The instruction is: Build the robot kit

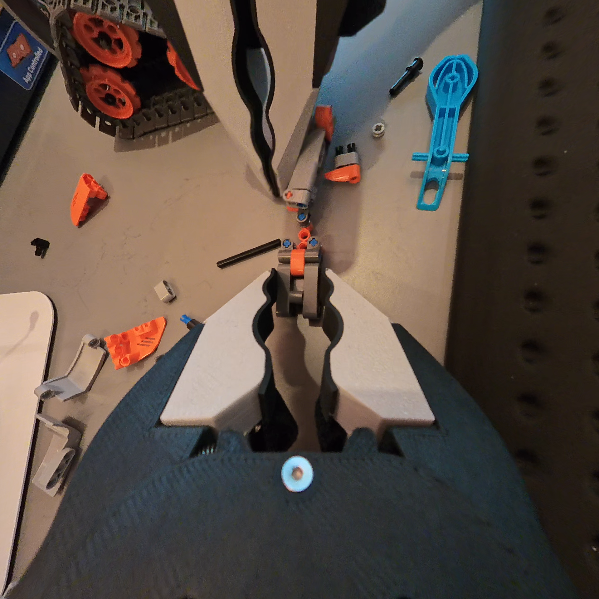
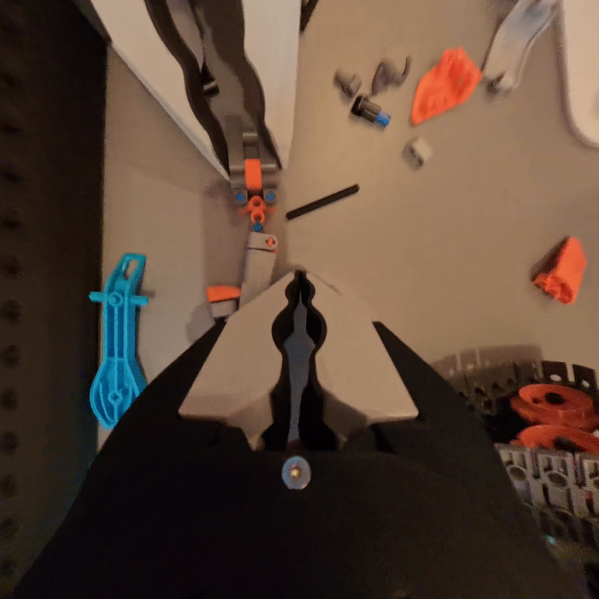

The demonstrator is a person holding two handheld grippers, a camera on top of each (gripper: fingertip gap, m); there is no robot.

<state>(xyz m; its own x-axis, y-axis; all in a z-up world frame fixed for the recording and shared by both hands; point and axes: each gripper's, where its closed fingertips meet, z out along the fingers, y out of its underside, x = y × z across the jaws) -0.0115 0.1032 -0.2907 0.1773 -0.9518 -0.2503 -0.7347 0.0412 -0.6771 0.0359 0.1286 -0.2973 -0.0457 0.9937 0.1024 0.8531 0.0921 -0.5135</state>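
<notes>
My left gripper (image 1: pixel 299 278) is shut on a dark grey and orange brick assembly (image 1: pixel 298 282) with blue pins at its far end. It holds the assembly just above the grey table (image 1: pixel 181 210). An orange connector (image 1: pixel 304 235) and a blue pin (image 1: pixel 303 216) stick out from it toward a light grey beam (image 1: pixel 303 168). I cannot tell whether they are joined. My right gripper (image 2: pixel 299 275) is shut and empty, its tips right beside that beam (image 2: pixel 259 259). The assembly (image 2: pixel 251 175) also shows in the right wrist view, blurred.
A tracked model with orange wheels (image 1: pixel 107 64) stands far left. A blue tool (image 1: pixel 444 129) lies by the dark perforated panel (image 1: pixel 534 259). A black axle (image 1: pixel 248 257), orange panels (image 1: pixel 86 197) and grey curved panels (image 1: pixel 77 369) lie loose. A white board (image 1: pixel 22 356) is at left. The grippers' ends are close to 6 cm from one another.
</notes>
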